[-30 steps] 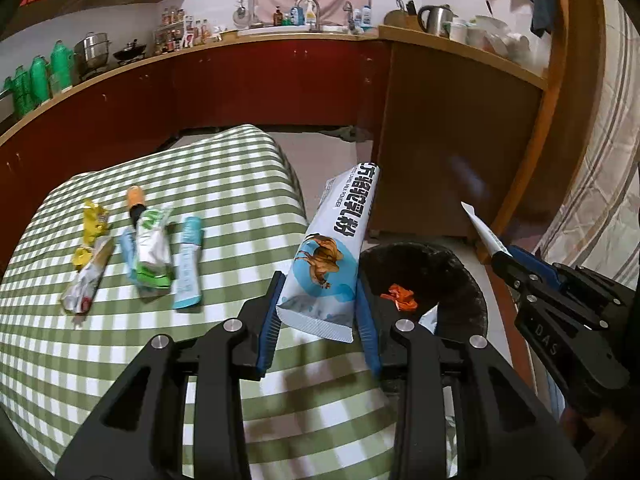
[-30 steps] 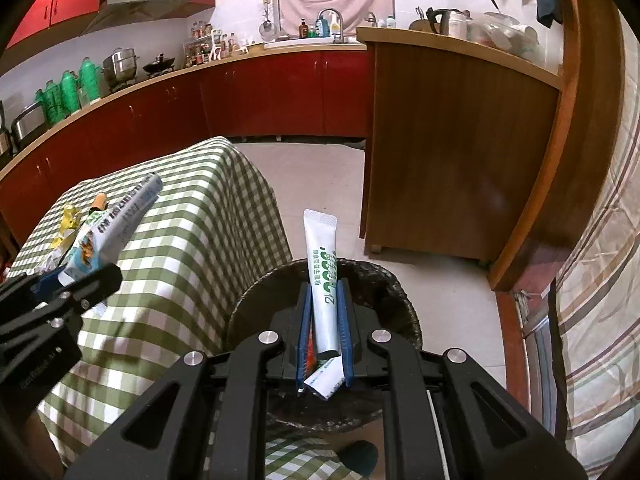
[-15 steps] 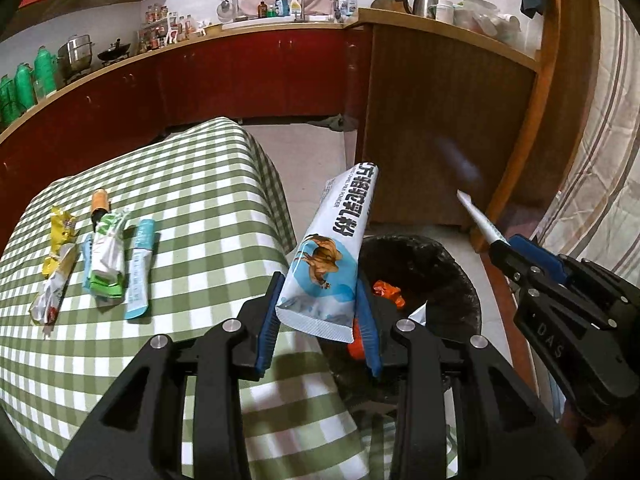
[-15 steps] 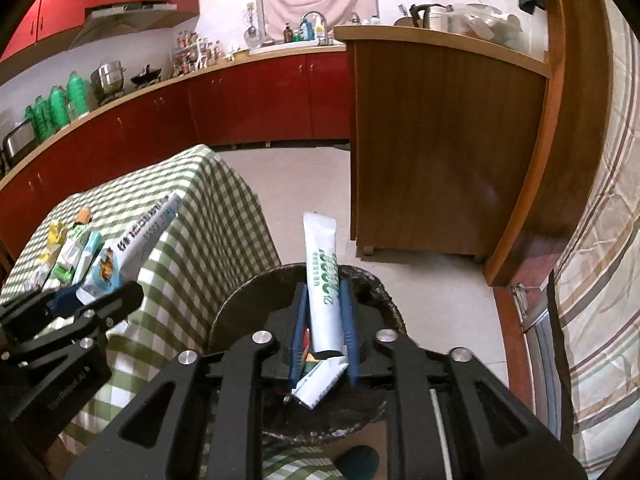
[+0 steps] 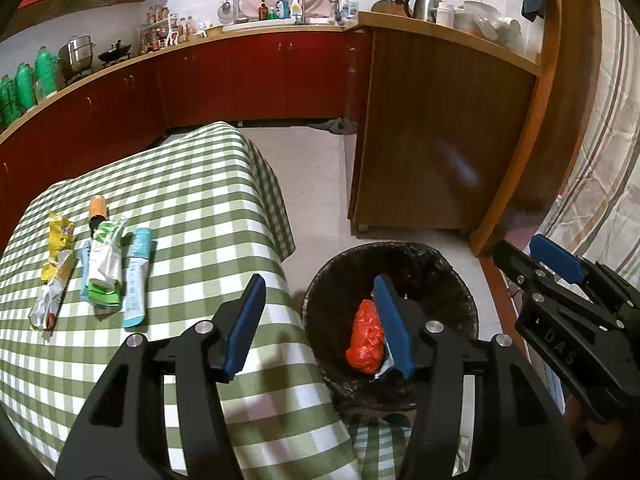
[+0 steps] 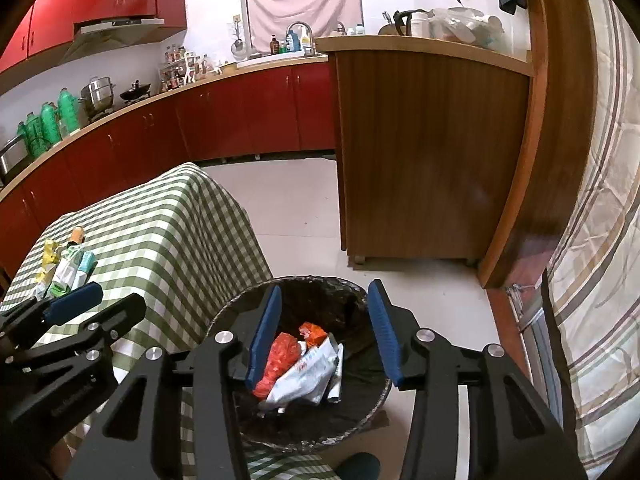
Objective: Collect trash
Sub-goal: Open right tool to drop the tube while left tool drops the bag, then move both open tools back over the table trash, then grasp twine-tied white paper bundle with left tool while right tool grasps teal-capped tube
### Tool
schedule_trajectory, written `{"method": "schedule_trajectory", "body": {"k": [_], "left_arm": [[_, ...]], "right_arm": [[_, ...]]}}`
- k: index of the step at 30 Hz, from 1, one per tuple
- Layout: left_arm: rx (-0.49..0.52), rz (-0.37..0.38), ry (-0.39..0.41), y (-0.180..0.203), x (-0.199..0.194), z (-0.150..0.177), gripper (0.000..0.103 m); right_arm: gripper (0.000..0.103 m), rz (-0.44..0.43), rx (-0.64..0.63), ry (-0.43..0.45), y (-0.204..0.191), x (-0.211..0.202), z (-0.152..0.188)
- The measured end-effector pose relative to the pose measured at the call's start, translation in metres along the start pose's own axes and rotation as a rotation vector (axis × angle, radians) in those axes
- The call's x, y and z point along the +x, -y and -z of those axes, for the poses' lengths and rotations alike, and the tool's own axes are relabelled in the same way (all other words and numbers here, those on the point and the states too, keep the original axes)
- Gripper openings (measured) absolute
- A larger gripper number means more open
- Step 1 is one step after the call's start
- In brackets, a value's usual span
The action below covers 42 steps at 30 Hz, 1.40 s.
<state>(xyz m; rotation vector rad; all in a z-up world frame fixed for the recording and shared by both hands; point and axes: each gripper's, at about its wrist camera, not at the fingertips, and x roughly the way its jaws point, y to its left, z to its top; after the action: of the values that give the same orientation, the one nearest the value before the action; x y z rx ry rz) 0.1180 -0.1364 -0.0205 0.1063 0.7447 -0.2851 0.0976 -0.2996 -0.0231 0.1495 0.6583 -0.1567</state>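
While both jaws gape empty, the left gripper (image 5: 320,320) straddles the table (image 5: 192,200) edge and bin (image 6: 372,400) rim; the right gripper (image 6: 326,332), lettered "DAS", hangs over the bin.

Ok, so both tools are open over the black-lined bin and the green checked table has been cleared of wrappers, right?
Not quite. Both the left tool and right tool are open by the black-lined bin, but the green checked table is not cleared: a cluster of wrappers lies on it, as the left wrist view shows.

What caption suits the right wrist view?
Open right gripper above the lined bin holding discarded wrappers; more trash waits on the checked table.
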Motion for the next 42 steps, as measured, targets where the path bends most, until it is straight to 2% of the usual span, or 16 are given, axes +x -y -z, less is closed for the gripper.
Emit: {"method": "schedule_trajectory", "body": {"k": [9, 17, 25, 30, 42], "left_arm": [[-0.053, -0.052, 0.013, -0.04, -0.025, 0.009, 0.061], [-0.131, -0.166, 0.021, -0.103, -0.051, 0.022, 0.064], [-0.218, -0.278, 0.013, -0.17, -0.068, 0.032, 0.066], [-0.26, -0.321, -0.001, -0.205, -0.068, 0.035, 0.066], [-0.287, -0.298, -0.043, -0.236, -0.044, 0.023, 0.067]], "right_arm": [[0.055, -0.052, -0.018, -0.005, -0.022, -0.003, 0.001], [0.062, -0.132, -0.094, -0.011, -0.075, -0.005, -0.001], [0.063, -0.221, -0.155, -0.026, -0.135, 0.0, -0.008], [0.063, -0.25, -0.178, -0.053, -0.164, 0.011, -0.011], [0.062, -0.273, -0.227, -0.152, -0.213, 0.046, -0.013]]}}
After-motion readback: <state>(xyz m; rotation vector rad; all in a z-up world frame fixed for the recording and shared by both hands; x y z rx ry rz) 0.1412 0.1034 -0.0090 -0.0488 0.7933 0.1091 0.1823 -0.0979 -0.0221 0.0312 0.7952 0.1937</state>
